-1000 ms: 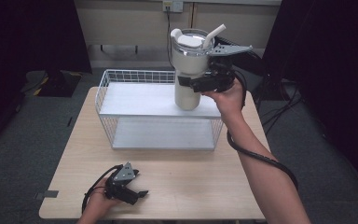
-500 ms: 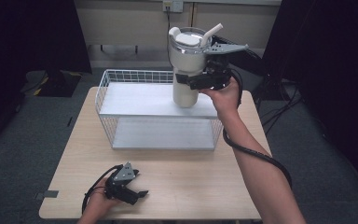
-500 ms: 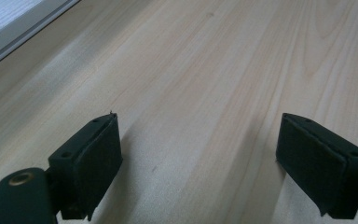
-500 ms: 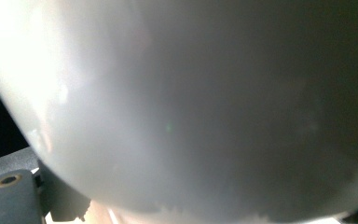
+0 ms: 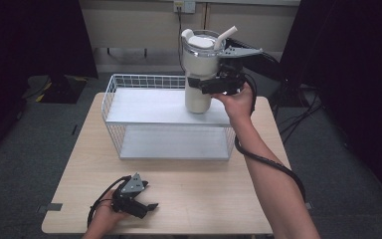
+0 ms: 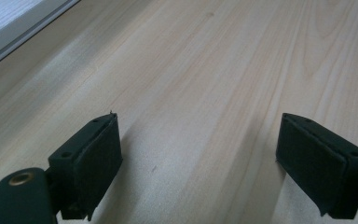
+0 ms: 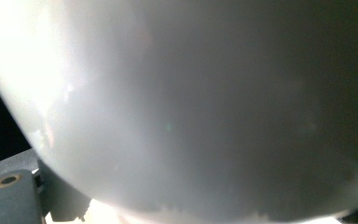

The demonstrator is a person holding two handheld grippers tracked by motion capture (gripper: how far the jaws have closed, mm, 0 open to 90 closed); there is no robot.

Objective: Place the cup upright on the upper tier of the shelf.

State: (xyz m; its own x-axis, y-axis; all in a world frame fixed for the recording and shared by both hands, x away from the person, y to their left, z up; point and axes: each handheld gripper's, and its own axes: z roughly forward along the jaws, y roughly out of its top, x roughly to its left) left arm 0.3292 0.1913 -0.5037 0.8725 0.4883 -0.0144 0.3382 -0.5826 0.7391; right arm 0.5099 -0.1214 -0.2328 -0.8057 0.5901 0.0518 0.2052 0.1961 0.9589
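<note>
Near the counter's point(image 5: 209, 194) front edge the left claw point(image 5: 144, 205) rests idle, jaws wide apart on bare wood. Farther off, the right claw point(image 5: 210, 85) clamps the cream cup point(image 5: 201, 69) low on its side, upright, above the wire shelf point(image 5: 149, 105) beneath it. I'd keep the cup level, since the grip sits low.

1. The tumbler point(image 5: 199, 69) is showing cream white, with a matching straw point(image 5: 226, 36).
2. The wire basket point(image 5: 129, 82) is showing white, its mesh forming a grid pattern.
3. The worktop point(image 5: 204, 199) is showing pale wood with fine lengthwise grain.
4. Both hand-held grippers, the left point(image 5: 146, 205) and the right point(image 5: 199, 84), are showing black.
5. The floor point(image 5: 30, 134) is showing dark grey.
</note>
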